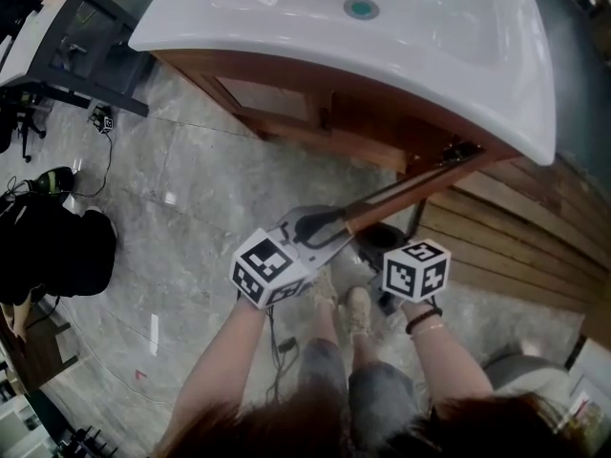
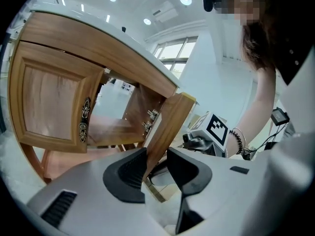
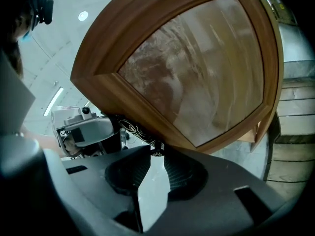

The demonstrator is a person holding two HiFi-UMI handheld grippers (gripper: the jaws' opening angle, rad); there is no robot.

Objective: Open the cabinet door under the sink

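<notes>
Wooden doors, two of them, are hanging under the single white sink; the shut door is sitting closed at the left, while the cabinet door is standing swung out towards the person; each is carrying one ornate handle. Two grippers are meeting the open one: the left gripper is clamping its free edge; the right gripper is pinching its handle at the lower end; grey marble floor, a black bag and wooden planks are lying around.
</notes>
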